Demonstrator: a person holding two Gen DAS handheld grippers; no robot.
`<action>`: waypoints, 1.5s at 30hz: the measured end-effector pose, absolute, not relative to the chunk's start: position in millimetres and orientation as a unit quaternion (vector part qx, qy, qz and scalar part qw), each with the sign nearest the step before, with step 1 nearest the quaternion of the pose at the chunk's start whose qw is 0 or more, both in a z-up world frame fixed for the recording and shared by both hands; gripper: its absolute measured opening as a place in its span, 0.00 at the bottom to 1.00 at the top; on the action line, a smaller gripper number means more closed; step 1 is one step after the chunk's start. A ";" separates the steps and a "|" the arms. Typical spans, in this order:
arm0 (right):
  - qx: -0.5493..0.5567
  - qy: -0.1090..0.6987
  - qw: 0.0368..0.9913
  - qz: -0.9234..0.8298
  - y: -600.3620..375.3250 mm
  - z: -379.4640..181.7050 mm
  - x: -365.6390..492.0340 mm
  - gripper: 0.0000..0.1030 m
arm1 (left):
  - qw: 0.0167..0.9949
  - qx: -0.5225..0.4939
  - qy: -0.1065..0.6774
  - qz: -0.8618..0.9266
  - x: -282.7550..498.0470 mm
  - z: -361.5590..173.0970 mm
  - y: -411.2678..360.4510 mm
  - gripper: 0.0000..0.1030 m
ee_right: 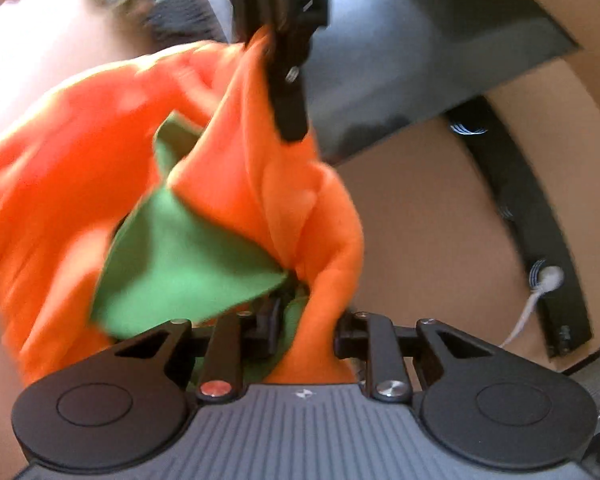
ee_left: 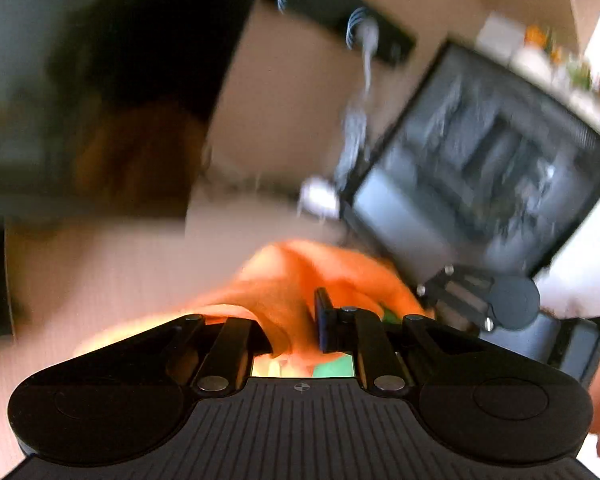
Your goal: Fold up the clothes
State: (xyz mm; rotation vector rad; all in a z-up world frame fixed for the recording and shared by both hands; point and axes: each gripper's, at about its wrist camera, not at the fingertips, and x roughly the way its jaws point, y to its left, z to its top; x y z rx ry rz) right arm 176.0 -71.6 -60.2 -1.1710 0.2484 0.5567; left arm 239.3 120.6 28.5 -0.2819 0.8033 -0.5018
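Right tool clenched on bunched orange fabric garment with green lining, lifted off tan surface. Left tool pinches upper edge of garment. Risk: thin bite slips, motion blur suggests fast pull; fabric twists.

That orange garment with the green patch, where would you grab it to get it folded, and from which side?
Judging by its pose, at the edges. The orange garment hangs bunched, with both grippers already pinching gathered fabric: the left gripper from above at a raised fold, the right gripper low near the green patch. Two separated edge points, approached from the open side, should let it spread flat.
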 end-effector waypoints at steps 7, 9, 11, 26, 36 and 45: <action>-0.522 0.202 0.786 0.262 -97.4 -97.8 133.4 0.52 | 0.826 -0.131 0.490 -0.246 191.1 -37.3 123.9 0.21; -0.472 0.230 0.812 0.254 -111.8 -78.3 129.6 0.66 | 0.832 -0.127 0.475 -0.256 182.8 -21.4 134.9 0.27; -0.404 0.261 0.839 0.255 -131.5 -57.4 128.2 0.69 | 0.842 -0.117 0.454 -0.267 176.0 -2.1 142.3 0.33; 0.135 0.272 0.928 0.214 -184.2 -12.3 212.4 0.95 | 0.881 -0.103 0.416 -0.203 211.3 -4.5 126.8 0.63; 0.040 0.401 0.905 0.138 -128.7 -98.0 211.9 1.00 | 0.860 -0.071 0.481 -0.155 201.4 -55.7 113.2 0.85; -0.010 0.365 0.920 0.144 -144.5 -51.9 204.2 1.00 | 0.867 -0.051 0.473 -0.148 197.3 -60.9 108.3 0.87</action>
